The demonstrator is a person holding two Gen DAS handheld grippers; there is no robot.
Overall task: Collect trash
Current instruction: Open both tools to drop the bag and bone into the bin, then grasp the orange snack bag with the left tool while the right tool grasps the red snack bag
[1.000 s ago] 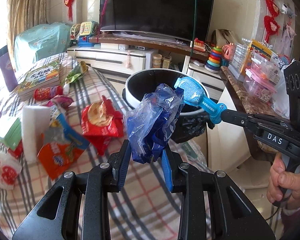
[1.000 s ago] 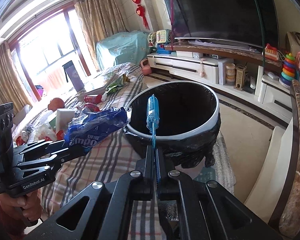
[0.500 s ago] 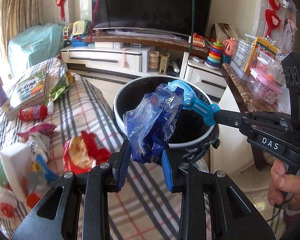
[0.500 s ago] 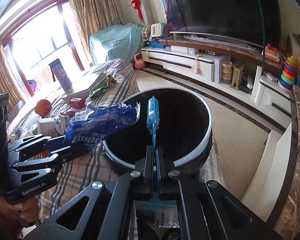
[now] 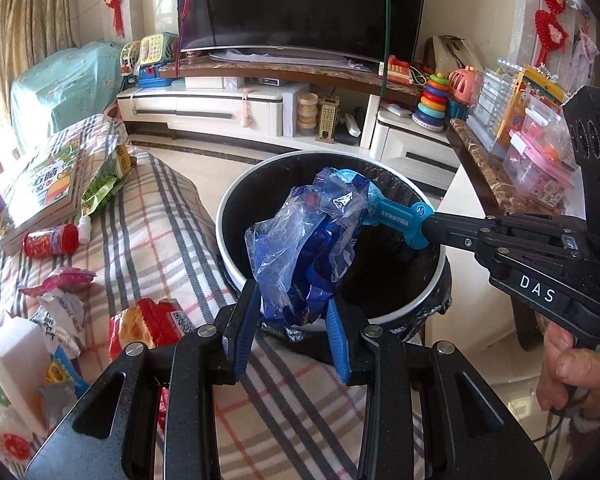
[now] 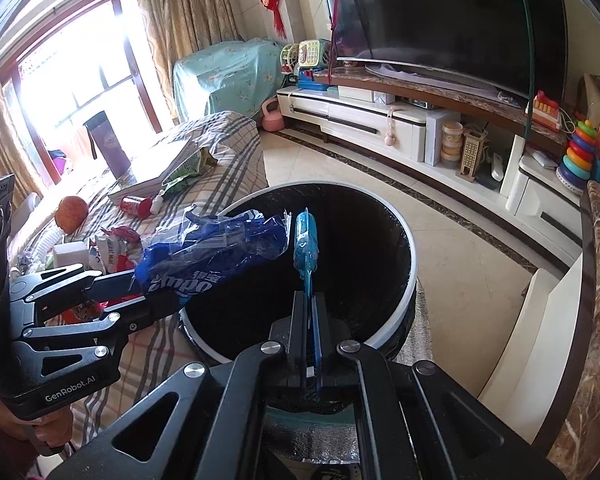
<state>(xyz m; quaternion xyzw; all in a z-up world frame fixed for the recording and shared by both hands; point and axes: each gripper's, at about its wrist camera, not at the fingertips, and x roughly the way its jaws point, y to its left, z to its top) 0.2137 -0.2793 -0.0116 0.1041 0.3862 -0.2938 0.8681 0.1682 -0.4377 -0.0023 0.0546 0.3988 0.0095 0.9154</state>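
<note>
A crumpled blue plastic bag [image 5: 304,248] stands between the blue pads of my left gripper [image 5: 292,304], above the near rim of the black-lined trash bin [image 5: 219,228]. The jaws are opening, and the pads still touch the bag. My right gripper [image 6: 308,300] is shut on a flat light-blue plastic piece [image 6: 305,240], held edge-up over the bin's mouth [image 6: 413,280]. In the left wrist view that piece [image 5: 396,216] reaches in from the right, its head behind the bag. In the right wrist view the bag [image 6: 204,256] pokes in from the left.
Left of the bin, a plaid cloth [image 5: 156,216] holds a red snack wrapper [image 5: 152,320], a red can [image 5: 50,240], a book [image 5: 48,188] and a white block [image 5: 12,360]. A marble counter [image 5: 488,168] with toys runs along the right. A hand [image 5: 572,368] grips the right handle.
Both grippers have moved with their loads from over the plaid cloth to over the bin, which now fills the middle of both views. The left jaws stand slightly wider.
</note>
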